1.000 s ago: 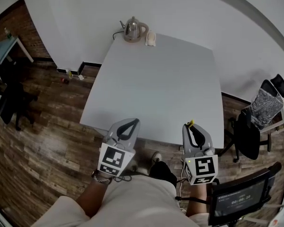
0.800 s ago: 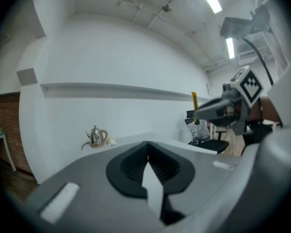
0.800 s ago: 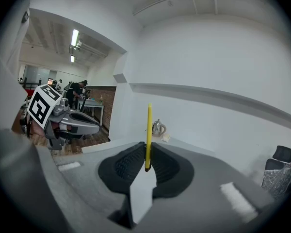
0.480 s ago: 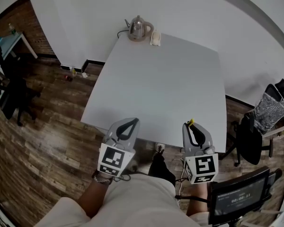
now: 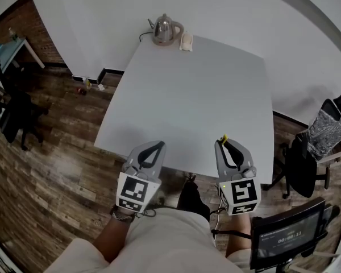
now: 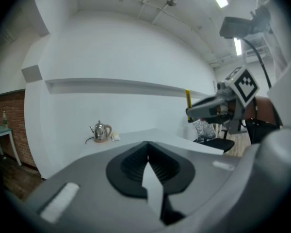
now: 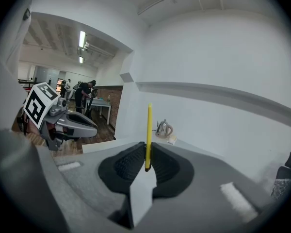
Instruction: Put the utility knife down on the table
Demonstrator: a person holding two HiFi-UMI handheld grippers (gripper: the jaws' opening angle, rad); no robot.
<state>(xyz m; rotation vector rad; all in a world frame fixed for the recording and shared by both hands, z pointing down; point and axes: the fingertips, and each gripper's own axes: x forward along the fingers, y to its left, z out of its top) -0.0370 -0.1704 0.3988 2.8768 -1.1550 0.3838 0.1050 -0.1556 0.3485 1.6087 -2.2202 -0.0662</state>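
My right claw (image 5: 227, 146) is clenched on the knife (image 7: 148, 130), which stands upright between its pads. It has edged forward, so the yellow tip now hangs over the table's (image 5: 193, 95) near edge. My left claw (image 5: 157, 146) stays closed on nothing at that same edge.

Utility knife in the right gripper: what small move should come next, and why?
Probably ease the right gripper forward over the white table and lower it. The yellow utility knife stands upright, clamped in that gripper, close to the table's near edge, with bare tabletop ahead.
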